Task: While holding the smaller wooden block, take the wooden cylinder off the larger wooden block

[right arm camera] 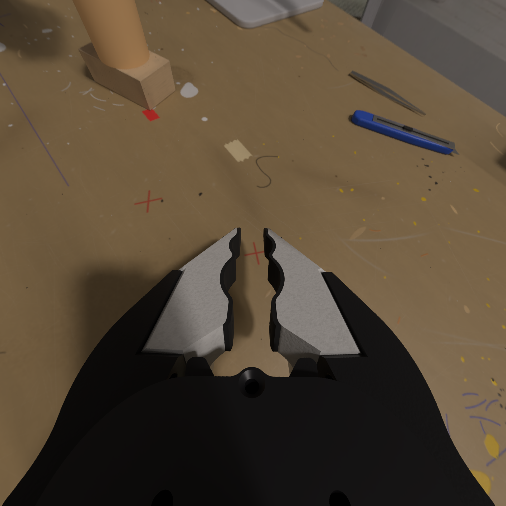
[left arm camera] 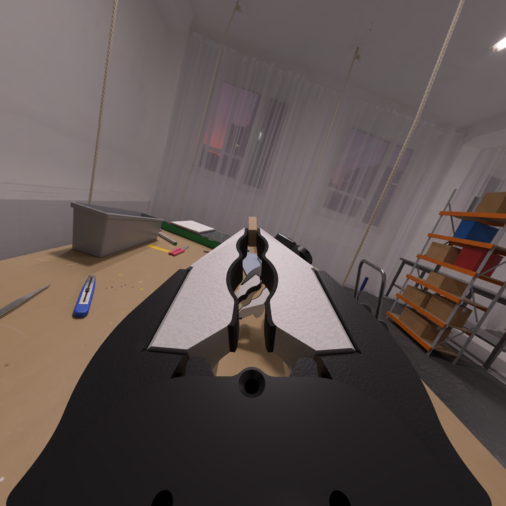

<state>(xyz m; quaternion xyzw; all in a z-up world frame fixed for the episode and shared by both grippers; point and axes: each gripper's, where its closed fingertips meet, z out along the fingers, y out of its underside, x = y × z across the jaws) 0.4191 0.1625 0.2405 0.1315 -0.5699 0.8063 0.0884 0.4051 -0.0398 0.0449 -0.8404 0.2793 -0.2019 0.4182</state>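
Note:
My left gripper [left arm camera: 252,232] is shut on the smaller wooden block [left arm camera: 252,230], a thin pale piece pinched upright at the fingertips and held above the table. In the right wrist view the wooden cylinder [right arm camera: 115,30] stands upright on the larger wooden block [right arm camera: 131,76], which rests on the table at the upper left. My right gripper [right arm camera: 252,231] is open and empty, low over the table, well short of and to the right of that block. Part of the right gripper shows through the gap between the left fingers [left arm camera: 208,287].
A blue utility knife [right arm camera: 402,132] and metal tweezers [right arm camera: 386,91] lie to the right. A grey tray's edge [right arm camera: 262,13] is at the top. In the left wrist view a grey bin [left arm camera: 112,230], a green mat [left arm camera: 191,234] and a shelf rack [left arm camera: 451,273] stand farther off.

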